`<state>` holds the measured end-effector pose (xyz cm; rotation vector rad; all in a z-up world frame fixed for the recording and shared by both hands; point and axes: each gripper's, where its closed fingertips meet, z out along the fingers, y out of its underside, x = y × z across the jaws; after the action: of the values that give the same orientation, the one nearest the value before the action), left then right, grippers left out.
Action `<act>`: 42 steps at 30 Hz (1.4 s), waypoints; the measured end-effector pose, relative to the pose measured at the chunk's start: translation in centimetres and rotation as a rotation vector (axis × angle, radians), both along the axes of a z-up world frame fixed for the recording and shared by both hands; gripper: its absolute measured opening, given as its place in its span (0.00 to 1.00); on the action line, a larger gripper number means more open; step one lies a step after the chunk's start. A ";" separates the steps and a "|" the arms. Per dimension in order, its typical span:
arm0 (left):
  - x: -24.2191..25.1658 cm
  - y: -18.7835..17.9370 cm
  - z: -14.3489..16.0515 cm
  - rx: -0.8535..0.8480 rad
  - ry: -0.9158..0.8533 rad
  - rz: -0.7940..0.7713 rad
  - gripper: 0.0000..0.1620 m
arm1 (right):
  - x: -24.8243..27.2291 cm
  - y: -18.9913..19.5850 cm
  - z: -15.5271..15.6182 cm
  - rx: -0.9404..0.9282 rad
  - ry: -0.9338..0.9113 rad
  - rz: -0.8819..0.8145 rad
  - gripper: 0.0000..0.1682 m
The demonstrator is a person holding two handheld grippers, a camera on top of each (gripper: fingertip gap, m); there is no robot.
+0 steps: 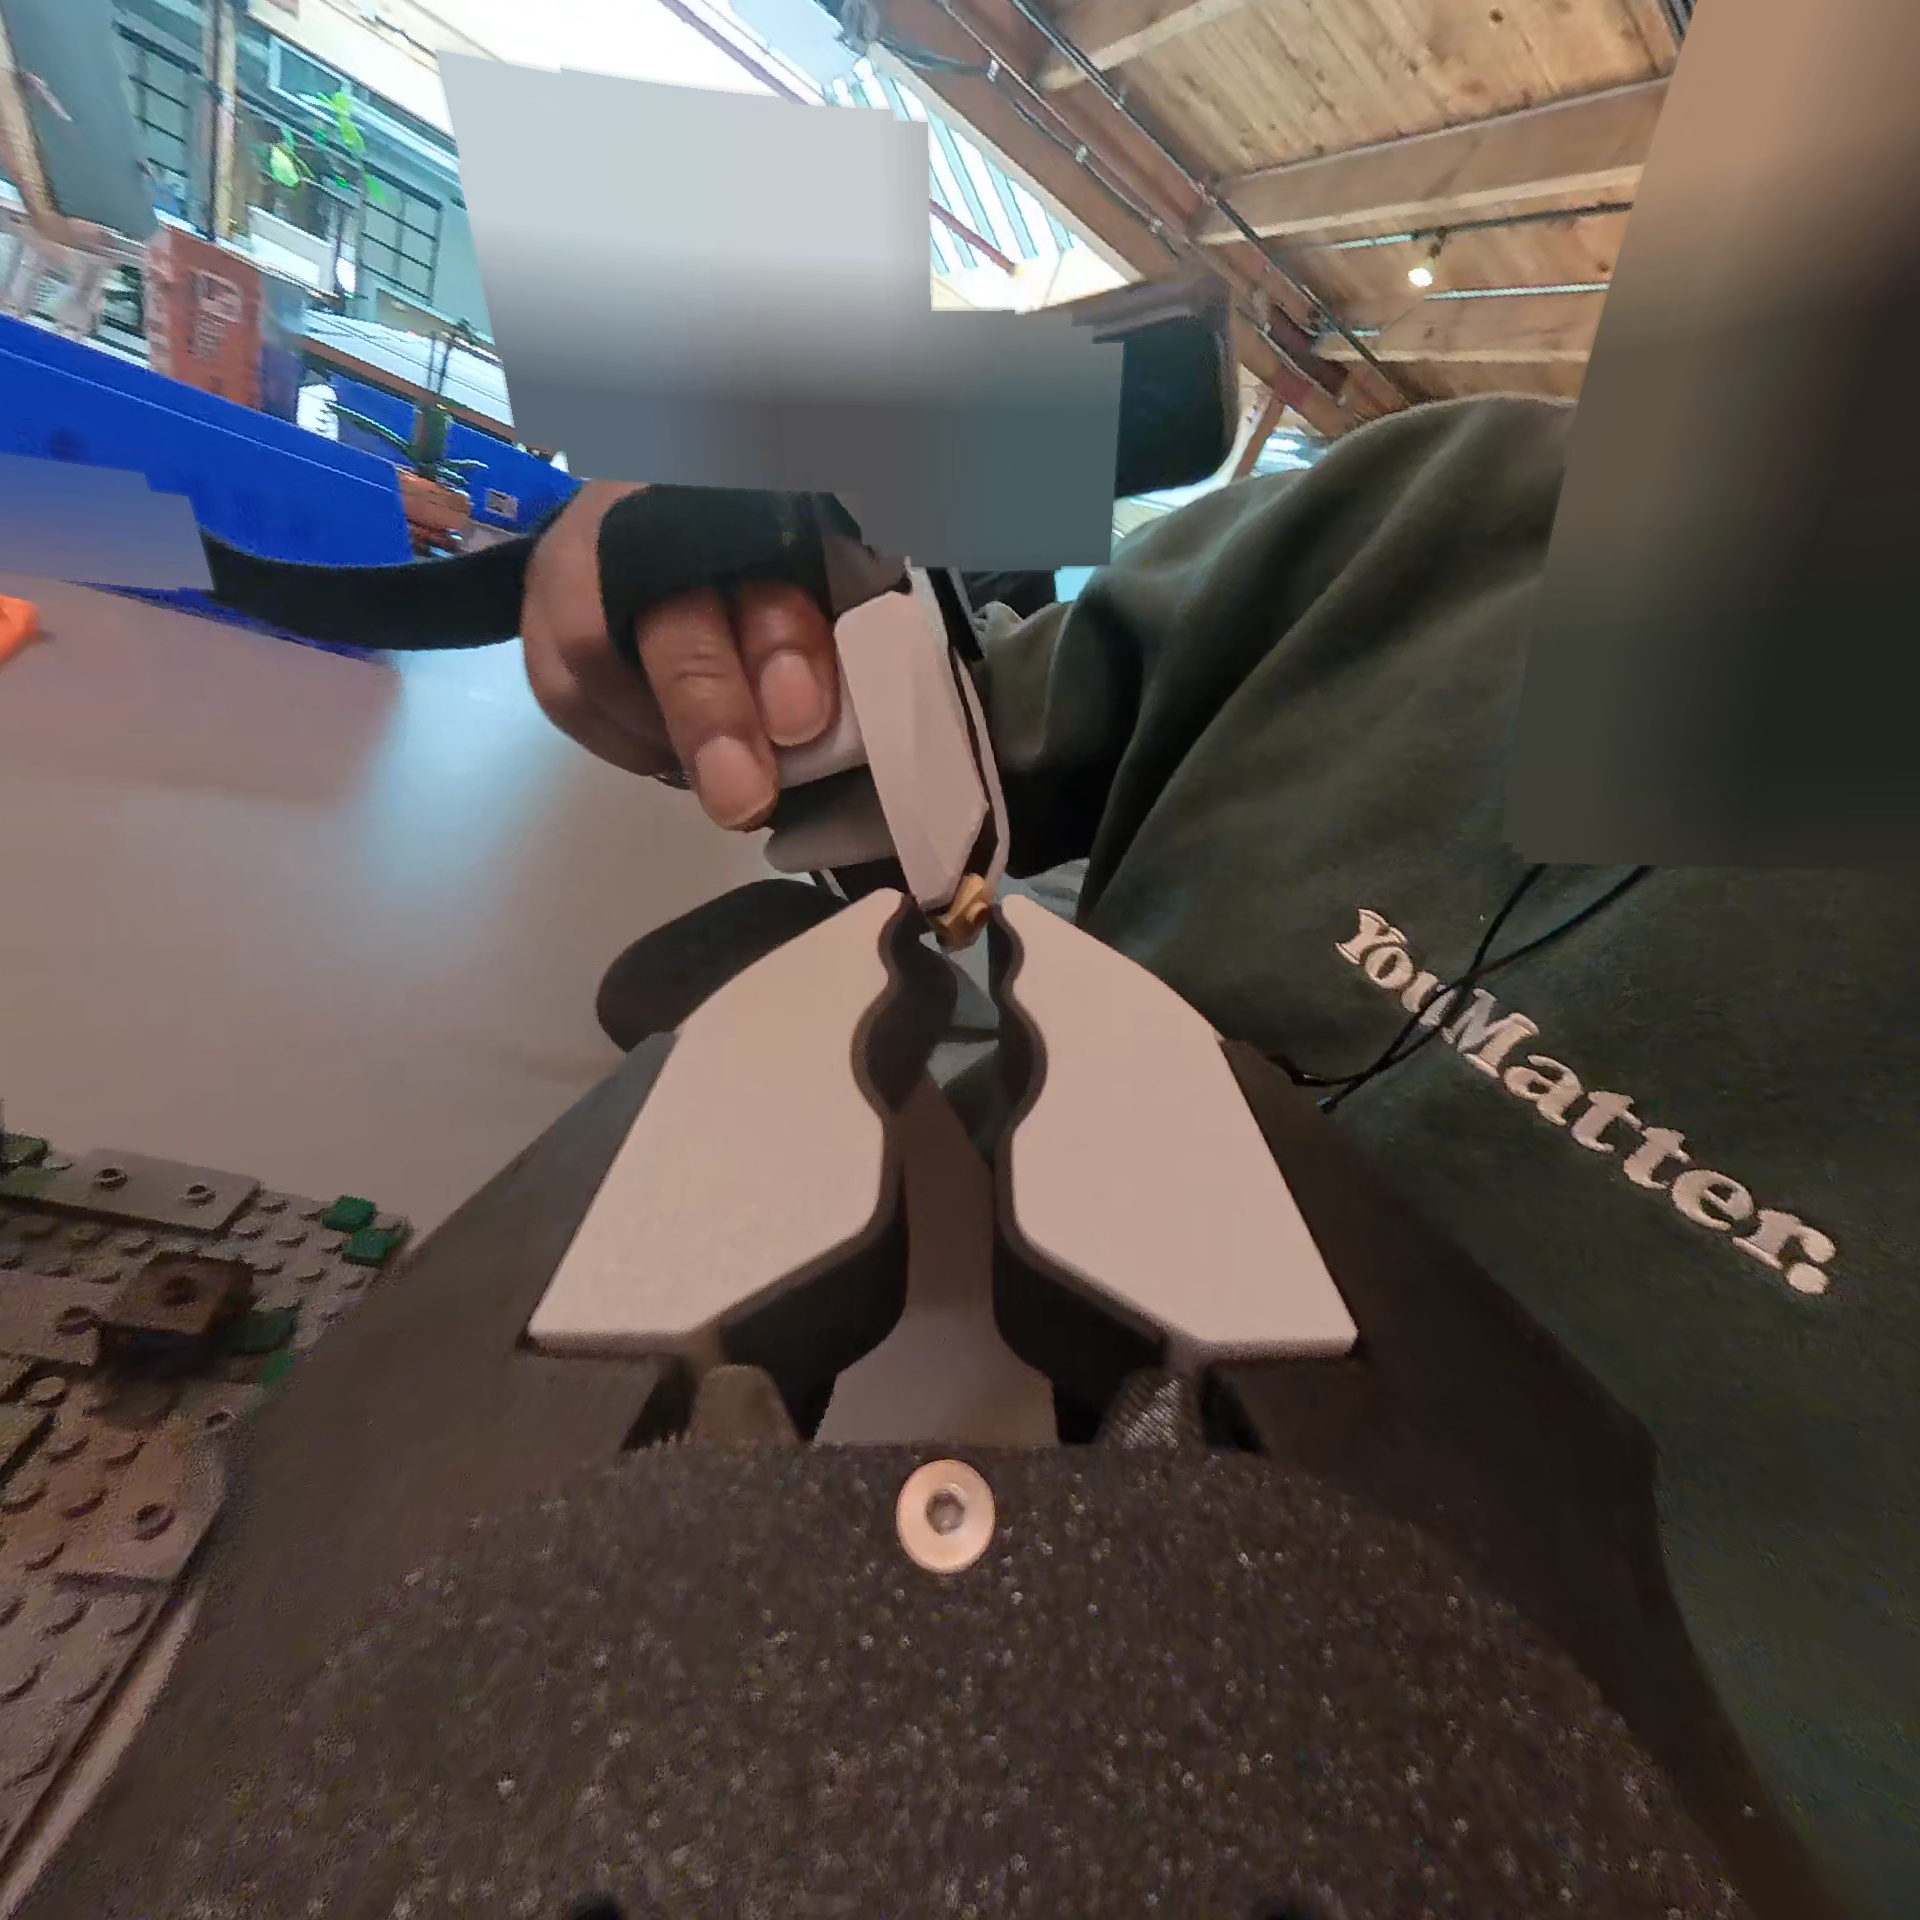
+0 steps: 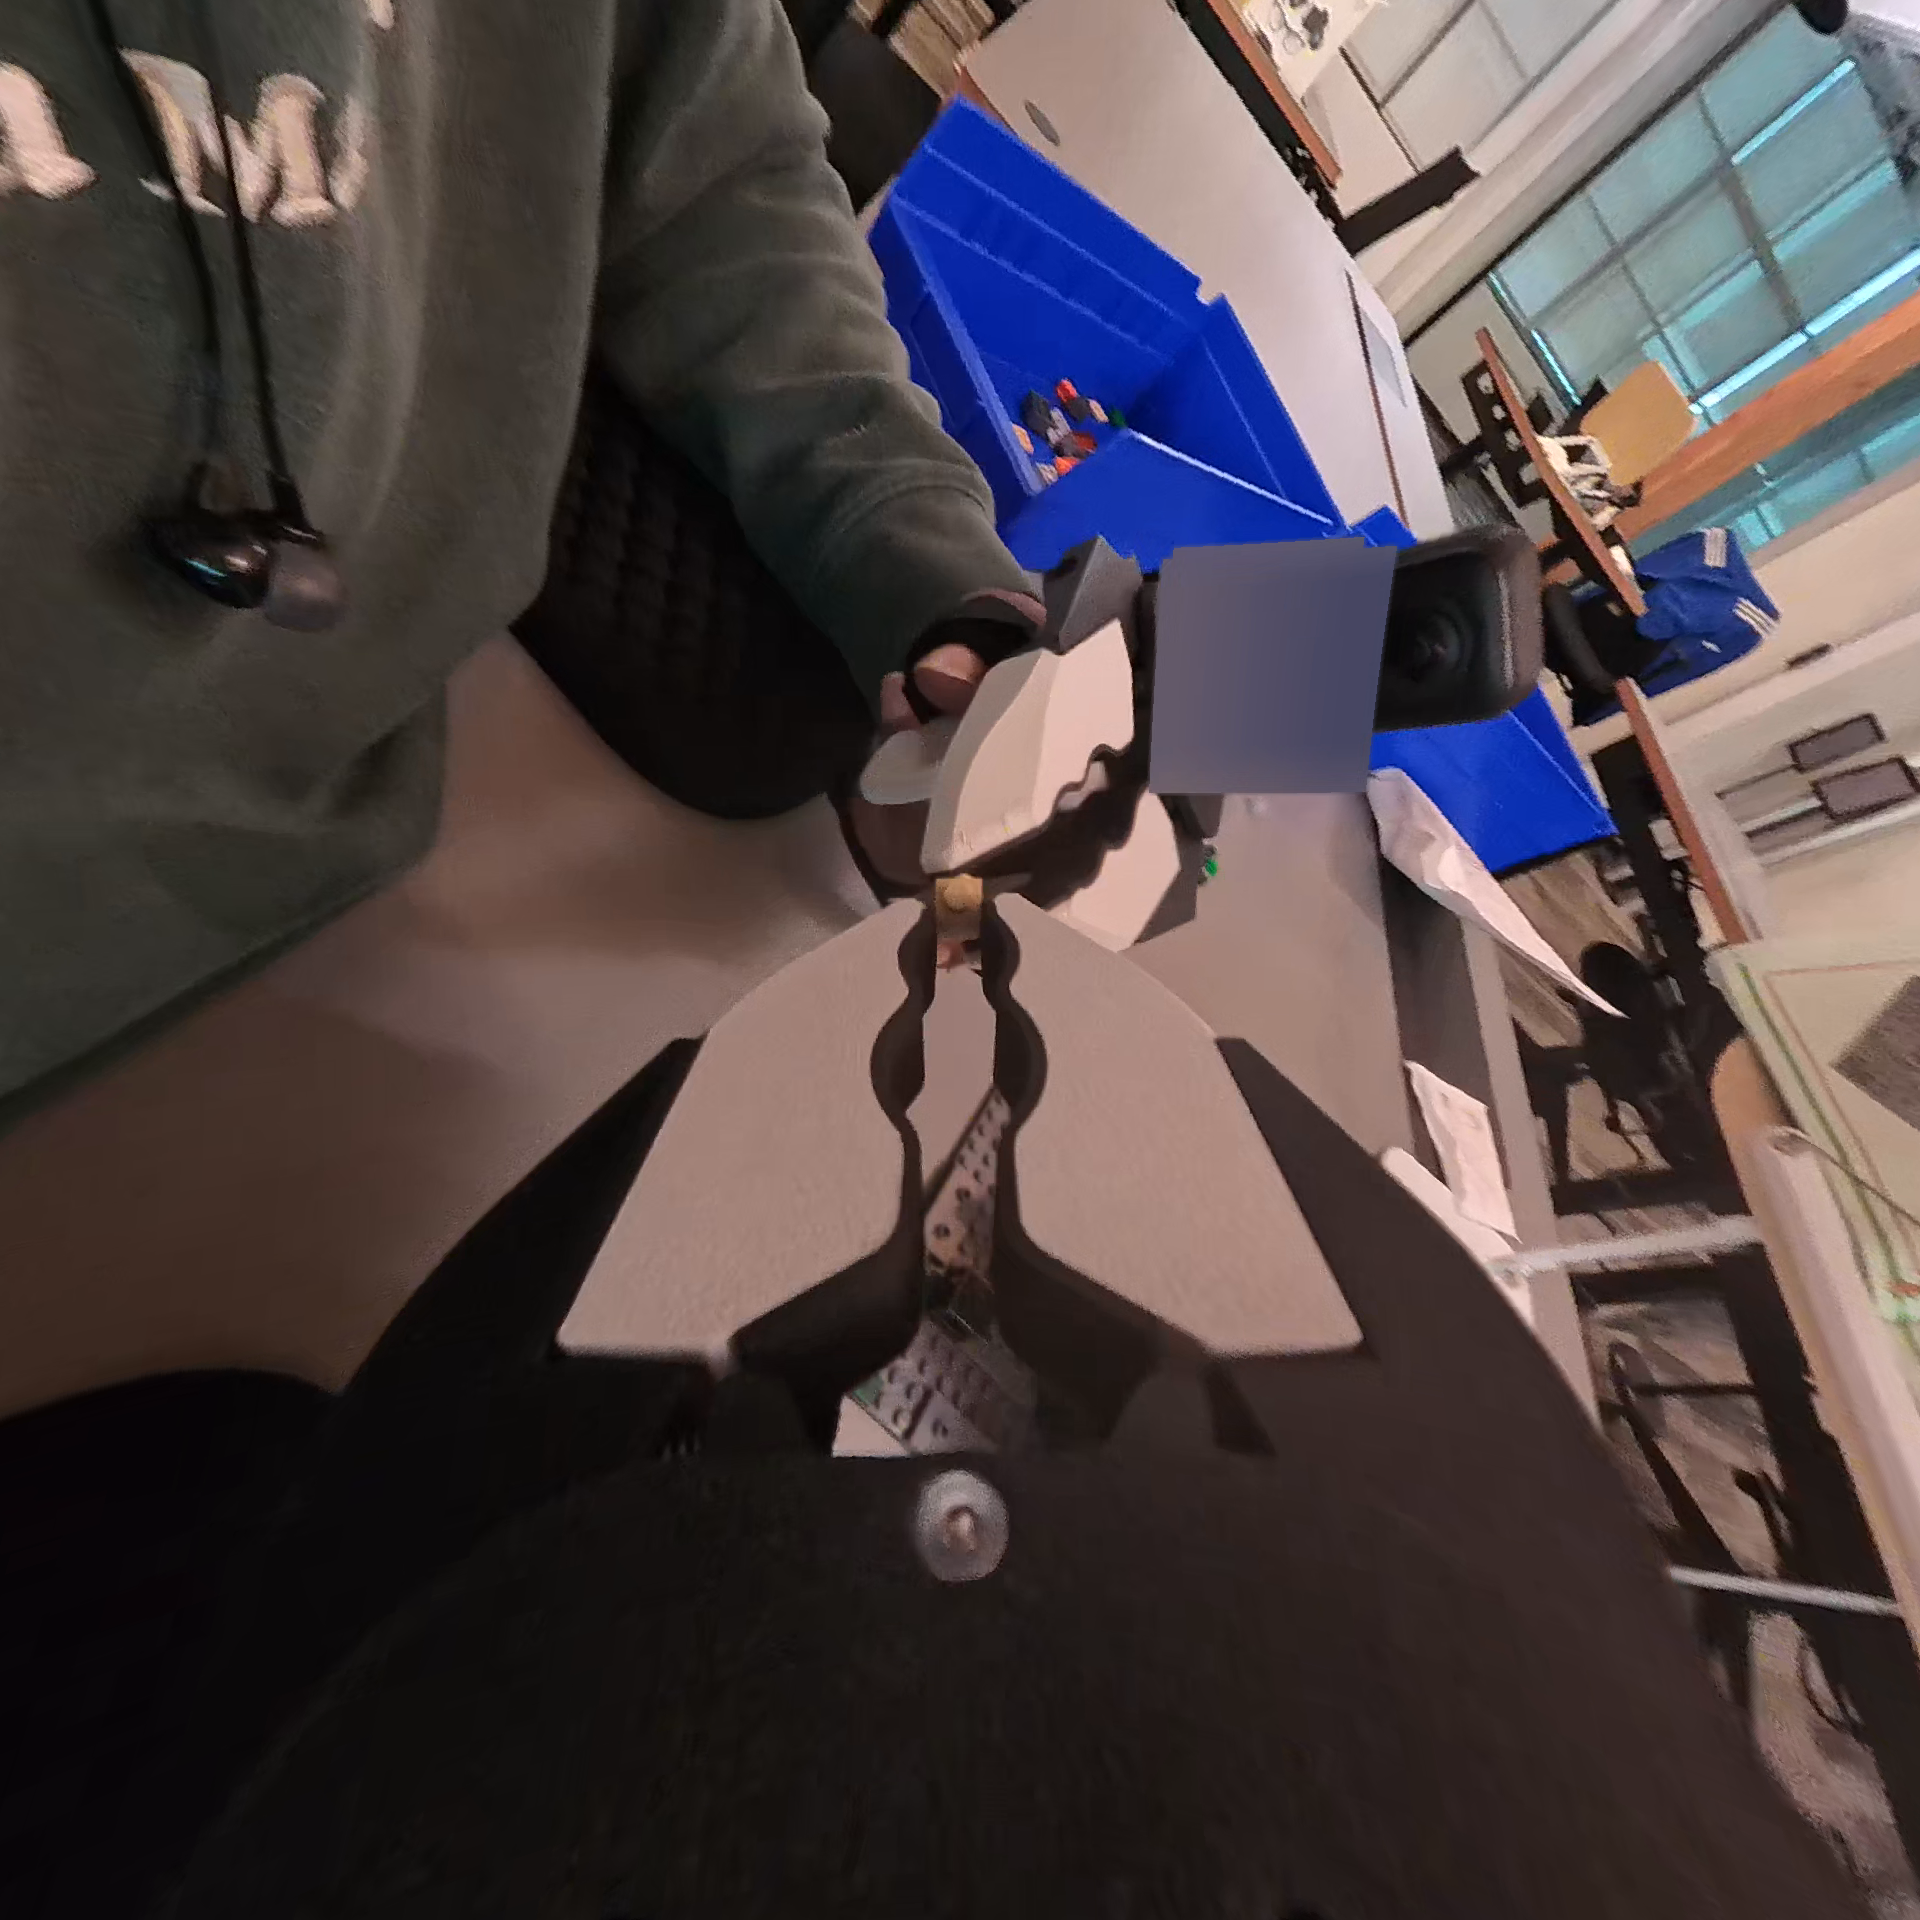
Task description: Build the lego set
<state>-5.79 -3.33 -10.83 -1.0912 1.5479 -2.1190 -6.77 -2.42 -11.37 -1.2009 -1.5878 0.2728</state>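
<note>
A small tan Lego piece (image 1: 961,920) is held in the air between both grippers, above the grey table. My left gripper (image 1: 951,914) has its fingertips closed around the piece. My right gripper (image 1: 961,894) comes down from above, held by a hand, and pinches the same piece. In the right wrist view the tan piece (image 2: 956,904) sits between my right gripper's (image 2: 958,925) tips, with the left gripper (image 2: 987,873) meeting it from above. A grey studded baseplate (image 1: 104,1351) with small green pieces lies at the lower left, and shows through the finger gap (image 2: 966,1195).
Blue bins (image 2: 1091,312) stand on the table behind, one holding several loose coloured pieces (image 2: 1060,426). They also show in the left wrist view (image 1: 156,447). A person in a green hoodie (image 1: 1455,831) sits close. White papers (image 2: 1455,862) lie by the table edge. The grippers are tip to tip, or close to it. The grey studded baseplate (image 1: 104,1351) is about equally far from each gripper, around 15 cm.
</note>
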 end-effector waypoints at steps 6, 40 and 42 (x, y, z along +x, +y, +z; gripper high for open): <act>0.8 2.0 -0.1 0.004 0.002 0.125 0.07 | 0.7 1.7 -0.2 -0.005 0.016 -0.140 0.09; 1.9 4.4 -0.1 0.713 -0.184 0.639 0.07 | 2.3 3.7 0.4 -0.521 0.401 -0.479 0.04; 1.9 4.3 0.1 0.714 -0.190 0.640 0.07 | 2.3 3.7 0.4 -0.522 0.402 -0.468 0.03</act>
<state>-3.90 0.97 -10.76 -0.9093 1.4232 -1.0823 -4.50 1.27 -10.96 -1.7480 -0.8731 0.6013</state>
